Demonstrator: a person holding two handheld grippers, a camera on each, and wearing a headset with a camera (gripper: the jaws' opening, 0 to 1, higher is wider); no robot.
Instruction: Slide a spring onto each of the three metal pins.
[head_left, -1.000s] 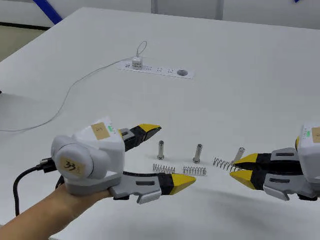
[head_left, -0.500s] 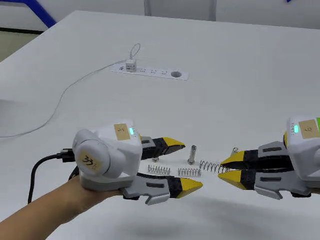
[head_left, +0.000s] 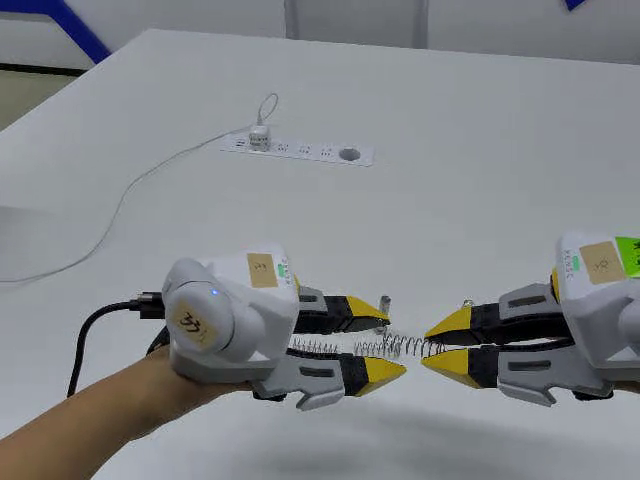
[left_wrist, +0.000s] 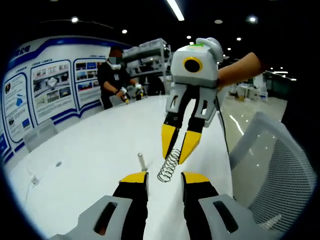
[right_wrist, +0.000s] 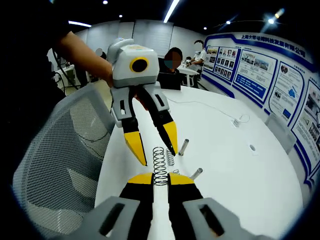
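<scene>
Right hand-held gripper (head_left: 428, 347) is clenched on one end of a thin coiled steel-wire spring (head_left: 405, 345), held approx. level just above the white tabletop (head_left: 480, 180). In right gripper view the coil sticks straight fwd from betw. its yellow tips. Left hand-held gripper (head_left: 392, 340) faces it tip to tip, jaws released & well apart. The spring's free end sits at the mouth of that gap; whether it touches can't be told. A loose spring (head_left: 318, 348) of the same kind lies flat on the tabletop under the left jaws. A short silver metal pin (right_wrist: 183, 146) stands just beside the left gripper's tip, and a second pin (right_wrist: 196, 173) stands near the right gripper's tips. Far side of the tabletop: flat white power strip (head_left: 300, 150) w/ a pale cable (head_left: 130, 195) trailing left.
</scene>
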